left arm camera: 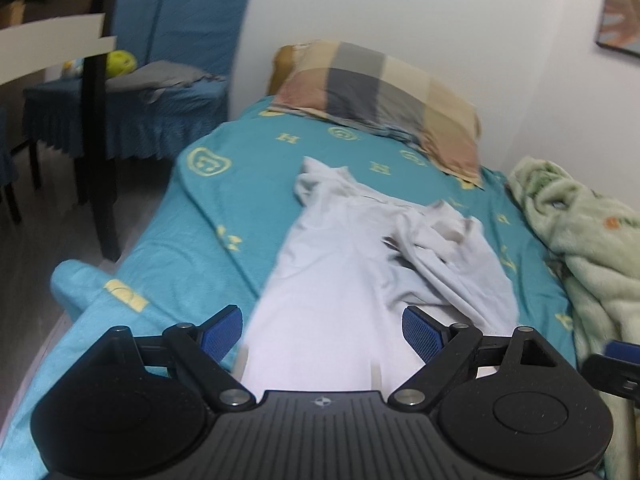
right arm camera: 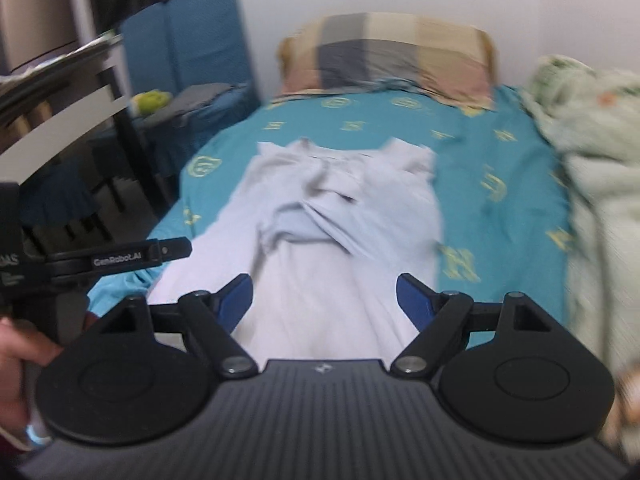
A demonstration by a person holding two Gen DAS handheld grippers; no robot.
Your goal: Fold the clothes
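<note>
1. Left wrist view: the left gripper has its jaws wide apart, holding nothing, over the rumpled white cloth shirt.
2. That shirt lies on the teal bed sheet with yellow marks.
3. Right wrist view: the right gripper is wide too, empty, above the shirt.

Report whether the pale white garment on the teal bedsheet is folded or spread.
Partly folded: the pale white garment has its upper part bunched over itself, its lower part flat on the teal bedsheet.

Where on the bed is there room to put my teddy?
Bare teal sheet lies between the white shirt and the green blanket, and more left of the shirt. The head end holds the checked pillow.
</note>
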